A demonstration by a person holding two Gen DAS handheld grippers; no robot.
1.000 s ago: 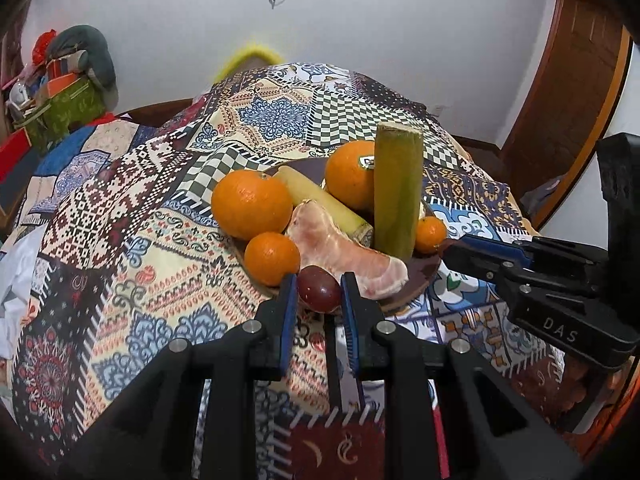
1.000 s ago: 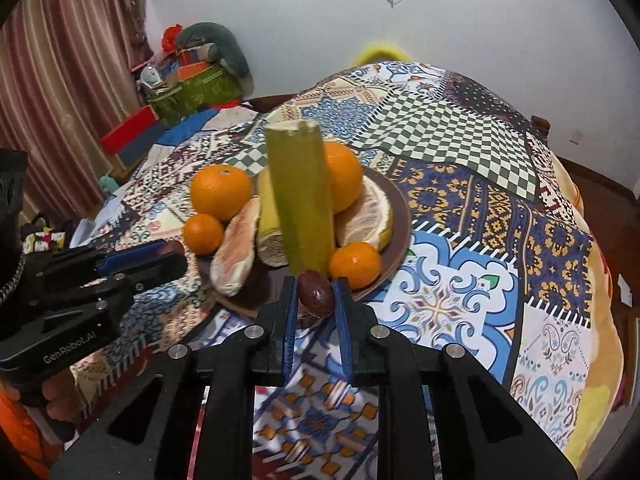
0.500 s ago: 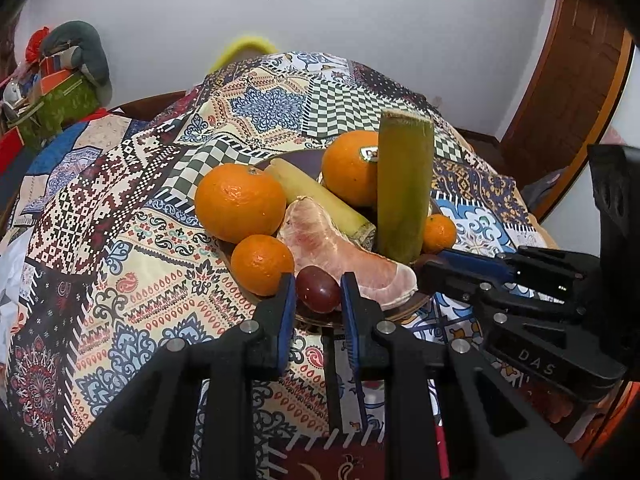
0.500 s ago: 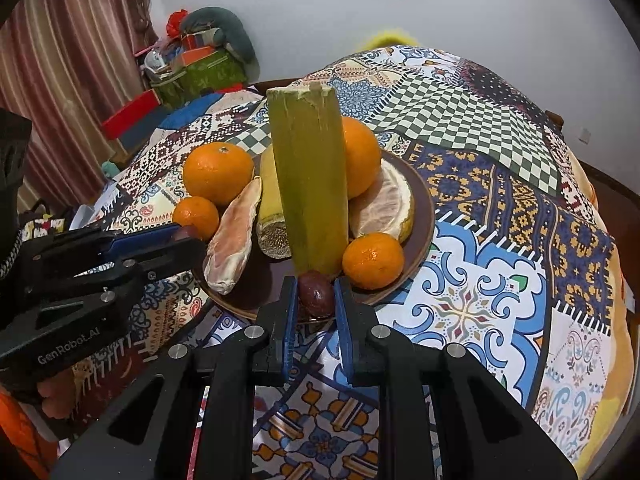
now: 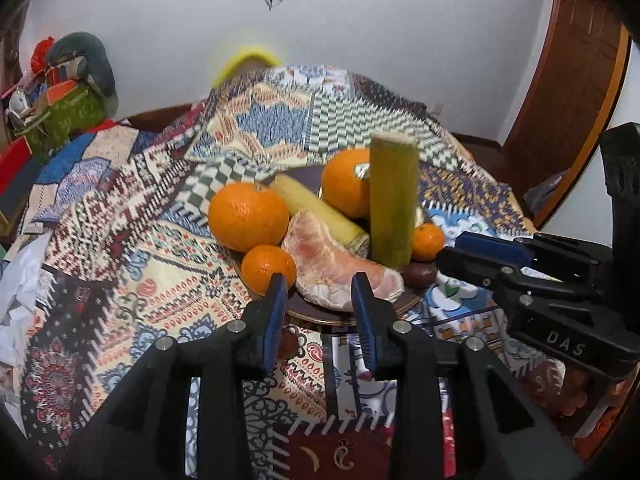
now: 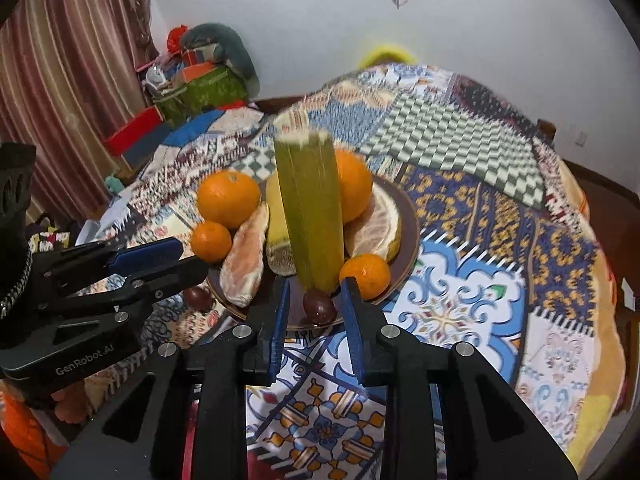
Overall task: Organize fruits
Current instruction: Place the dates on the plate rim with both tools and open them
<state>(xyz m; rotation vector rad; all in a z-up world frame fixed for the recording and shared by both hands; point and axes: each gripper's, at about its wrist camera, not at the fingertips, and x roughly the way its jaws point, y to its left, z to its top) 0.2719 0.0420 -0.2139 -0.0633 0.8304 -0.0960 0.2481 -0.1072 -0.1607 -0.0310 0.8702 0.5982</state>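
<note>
A brown plate (image 5: 347,317) (image 6: 412,227) on the patterned cloth holds oranges, mandarins, pomelo segments (image 5: 336,268), a lying cane piece and an upright green cane piece (image 5: 393,200) (image 6: 313,212). My left gripper (image 5: 318,300) is at the plate's near rim, its jaws opening, with nothing pressed between them. A dark grape (image 5: 289,345) (image 6: 198,297) lies on the cloth just outside the rim, partly hidden by the left finger. My right gripper (image 6: 314,305) has its jaws opening around a second dark grape (image 6: 319,306) (image 5: 419,274), which rests on the plate and touches neither pad.
The round table's cloth (image 6: 460,308) drops away at the right and front edges. Boxes and bags (image 6: 200,80) are piled at the back left by a striped curtain (image 6: 60,80). A wooden door (image 5: 572,92) stands at the right. Each gripper appears at the side of the other's view.
Both grippers were shut on a grape each; both jaws have parted. The left grape has dropped to the cloth by the rim. The right grape now sits free on the plate.
</note>
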